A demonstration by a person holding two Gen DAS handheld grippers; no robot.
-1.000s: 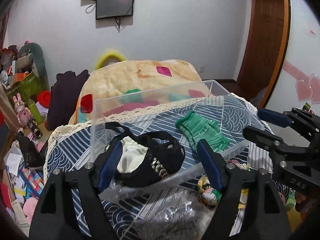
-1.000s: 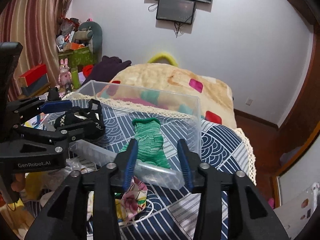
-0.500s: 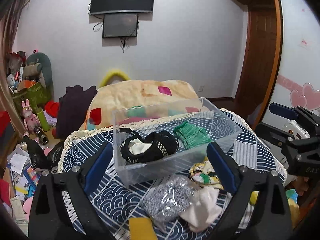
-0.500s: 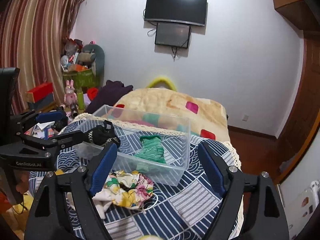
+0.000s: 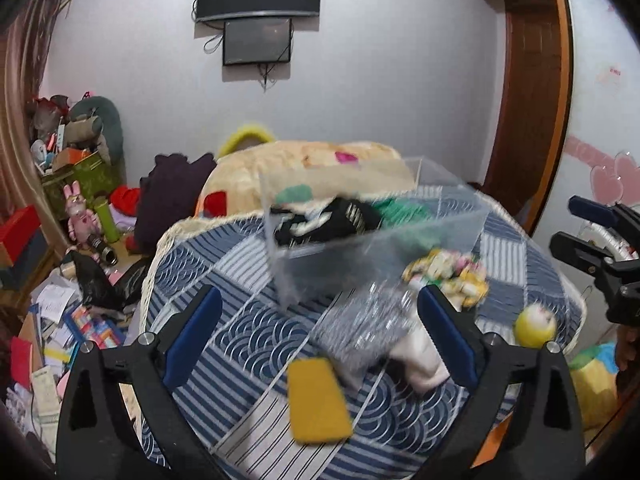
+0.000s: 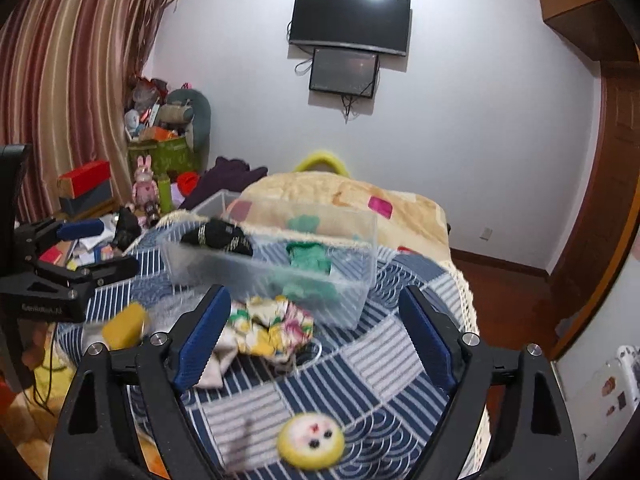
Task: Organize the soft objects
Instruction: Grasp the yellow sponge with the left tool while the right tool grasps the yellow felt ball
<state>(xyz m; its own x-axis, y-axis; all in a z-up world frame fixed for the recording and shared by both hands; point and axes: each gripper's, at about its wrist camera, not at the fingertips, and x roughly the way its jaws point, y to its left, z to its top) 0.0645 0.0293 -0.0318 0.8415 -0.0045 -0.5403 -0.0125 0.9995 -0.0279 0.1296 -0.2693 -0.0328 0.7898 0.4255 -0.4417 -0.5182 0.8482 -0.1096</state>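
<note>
Nearest to the left camera, the left gripper (image 5: 320, 336) is held above the table (image 5: 256, 336) with its blue pads wide apart and nothing between them. Just under it a yellow sponge (image 5: 318, 398) is seen flat on the blue patterned cloth, and beside it a grey glitter cloth (image 5: 360, 330) and a white cloth (image 5: 420, 360) are lying in a loose heap, touching each other. A little farther, a floral cloth (image 5: 448, 274) is found just in front of the clear box (image 5: 304, 276). In the right view the right gripper (image 6: 314, 326) is also spread open and empty — the floral cloth is seen between its fingers, but lower, on the table, not gripped. A round yellow toy (image 6: 310, 444) with a small face is placed near the table edge, close to this camera. The box is standing in the middle of the table; inside it a black bundle (image 6: 218, 236) is kept on the left side and a green cloth (image 6: 308, 256) on the right side, apart from each other. Behind the table a beige blanket (image 6: 348, 196) with coloured patches is spread — above it, on the white wall, two dark screens (image 6: 348, 20) are mounted. Both views are somewhat blurred, so fine details of the cloths cannot be told.
</note>
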